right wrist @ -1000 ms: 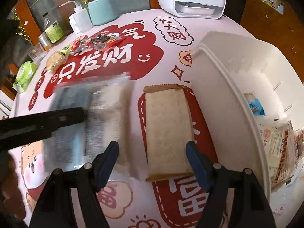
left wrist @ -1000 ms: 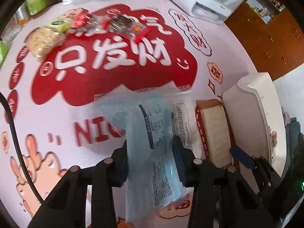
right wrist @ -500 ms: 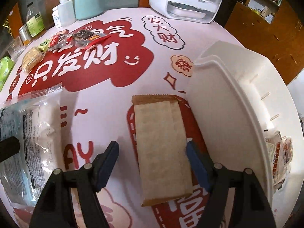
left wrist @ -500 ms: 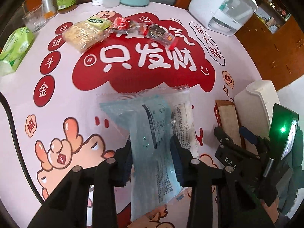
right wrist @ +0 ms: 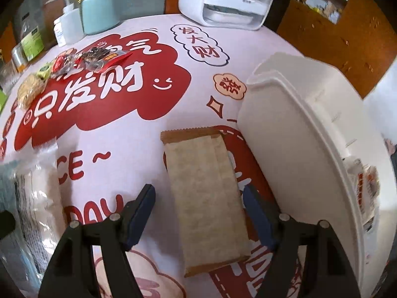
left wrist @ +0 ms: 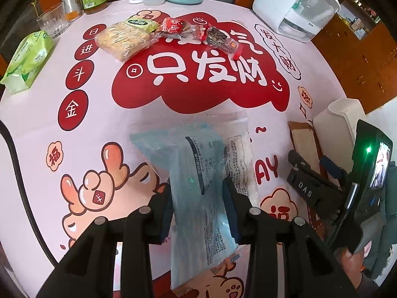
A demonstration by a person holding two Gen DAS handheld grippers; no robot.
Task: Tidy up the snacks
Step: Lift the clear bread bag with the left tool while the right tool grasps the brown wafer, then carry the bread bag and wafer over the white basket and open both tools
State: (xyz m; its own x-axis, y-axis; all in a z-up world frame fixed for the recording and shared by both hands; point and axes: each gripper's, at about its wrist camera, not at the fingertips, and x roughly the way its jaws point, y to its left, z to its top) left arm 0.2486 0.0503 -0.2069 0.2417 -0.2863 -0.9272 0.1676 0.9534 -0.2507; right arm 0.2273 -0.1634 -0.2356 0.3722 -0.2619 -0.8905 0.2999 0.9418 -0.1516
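While the left gripper (left wrist: 198, 206) pinches a pale blue snack packet (left wrist: 198, 173) above the printed surface (left wrist: 104, 124), the right gripper (right wrist: 198, 216) stands half open astride a tan wafer pack (right wrist: 206, 193) — its pads not touching it. That pack lies flat just beside the white bin (right wrist: 297, 149), and more snacks (left wrist: 173, 34) sit far off.

Black left tool (left wrist: 198, 198), blue pads (left wrist: 229, 206), silver screws.

From my feed I can read 只发财 big on the bench cloth (left wrist: 198, 69), plus 发大财 (right wrist: 201, 44), and "DAS" on the right tool (left wrist: 304, 190).
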